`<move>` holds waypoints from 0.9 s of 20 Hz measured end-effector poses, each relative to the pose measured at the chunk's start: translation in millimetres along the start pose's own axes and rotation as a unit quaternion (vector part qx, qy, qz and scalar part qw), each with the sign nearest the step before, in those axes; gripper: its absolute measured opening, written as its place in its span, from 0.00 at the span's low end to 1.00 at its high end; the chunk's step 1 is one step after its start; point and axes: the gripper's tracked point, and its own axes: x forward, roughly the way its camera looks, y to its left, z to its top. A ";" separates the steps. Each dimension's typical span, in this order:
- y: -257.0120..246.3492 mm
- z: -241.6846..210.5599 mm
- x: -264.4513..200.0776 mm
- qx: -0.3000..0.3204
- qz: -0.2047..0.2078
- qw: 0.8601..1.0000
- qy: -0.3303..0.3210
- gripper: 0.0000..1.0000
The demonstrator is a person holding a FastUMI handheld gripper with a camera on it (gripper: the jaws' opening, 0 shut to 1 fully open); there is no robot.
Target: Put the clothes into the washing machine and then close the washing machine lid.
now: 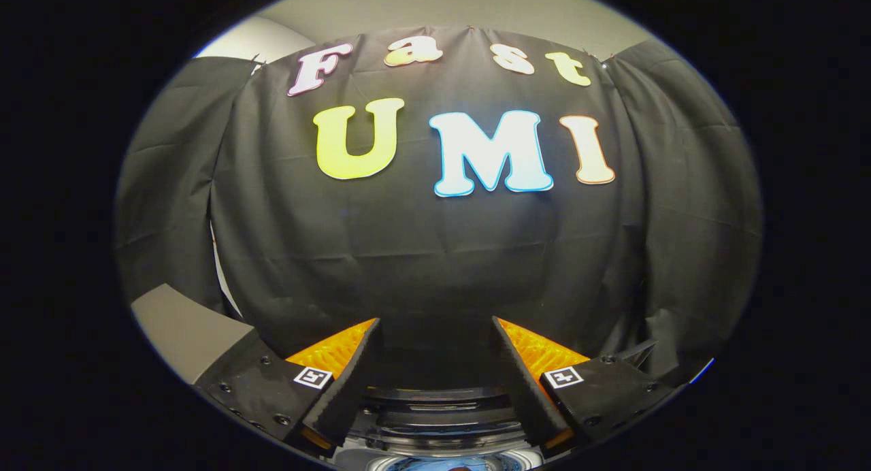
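The gripper [435,362] hangs wide open, holding nothing, above the washing machine [435,416], where something blue, perhaps clothes [429,465], lies inside

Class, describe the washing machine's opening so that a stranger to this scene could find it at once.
Start at the black cloth wall that hangs ahead of the open gripper. Drop down between its two spread fingers: the washing machine sits just below them. Unlike the flat cloth, it shows curved glossy rings, with blue fabric at the bottom.
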 end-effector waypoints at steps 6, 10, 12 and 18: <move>-1.2 -12.1 4.8 -0.001 0.003 1.000 -0.015 0.98; -0.2 -13.7 1.3 0.000 0.008 1.000 -0.025 0.98; -0.6 -14.3 -3.4 -0.001 0.009 1.000 -0.030 0.98; -3.3 -33.4 -58.5 -0.004 0.009 0.999 -0.052 0.98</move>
